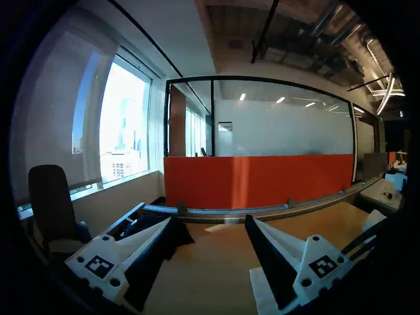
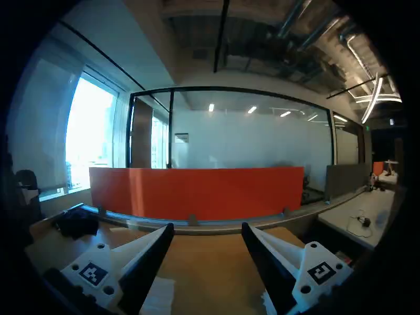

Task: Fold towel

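Left hand-held gripper (image 1: pixel 208 217) agape over towel (image 1: pixel 260 290)

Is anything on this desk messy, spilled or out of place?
Only a dark cloth bundle, which lies crumpled rather than flat at the left end of the wooden table. The white towel lies on the table nearer the camera. Nothing looks spilled or broken.

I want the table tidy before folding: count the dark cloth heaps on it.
1. The dark cloth heap lies on the wooden table at its far left end, toward the window. The gripper fingers may hide others.
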Motion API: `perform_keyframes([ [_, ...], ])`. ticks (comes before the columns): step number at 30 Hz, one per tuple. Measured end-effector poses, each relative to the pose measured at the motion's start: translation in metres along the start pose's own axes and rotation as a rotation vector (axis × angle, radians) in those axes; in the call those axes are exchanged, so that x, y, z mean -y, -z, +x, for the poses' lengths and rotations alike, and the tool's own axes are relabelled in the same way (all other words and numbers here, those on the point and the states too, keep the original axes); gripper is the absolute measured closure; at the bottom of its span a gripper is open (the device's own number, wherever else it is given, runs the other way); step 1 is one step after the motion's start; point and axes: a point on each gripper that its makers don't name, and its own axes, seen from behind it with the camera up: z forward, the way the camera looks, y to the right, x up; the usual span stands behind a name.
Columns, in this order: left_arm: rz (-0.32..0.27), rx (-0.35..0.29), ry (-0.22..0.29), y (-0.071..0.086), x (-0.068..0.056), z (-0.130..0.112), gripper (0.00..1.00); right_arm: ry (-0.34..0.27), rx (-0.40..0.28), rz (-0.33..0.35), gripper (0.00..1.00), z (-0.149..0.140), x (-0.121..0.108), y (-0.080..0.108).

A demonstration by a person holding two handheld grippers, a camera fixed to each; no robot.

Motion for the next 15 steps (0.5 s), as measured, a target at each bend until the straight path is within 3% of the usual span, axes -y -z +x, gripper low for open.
perform_keyframes([
  [8,-0.04,0.031,-0.025,0.0,-0.01,0.006,0.04,0.042,0.031,0.045,0.01,0.003,0.01,0.003],
  [15,-0.134,0.07,-0.07,0.003,-0.032,0.006,0.04,0.094,0.086,0.181,0.0,0.0,0.038,0.006],
])
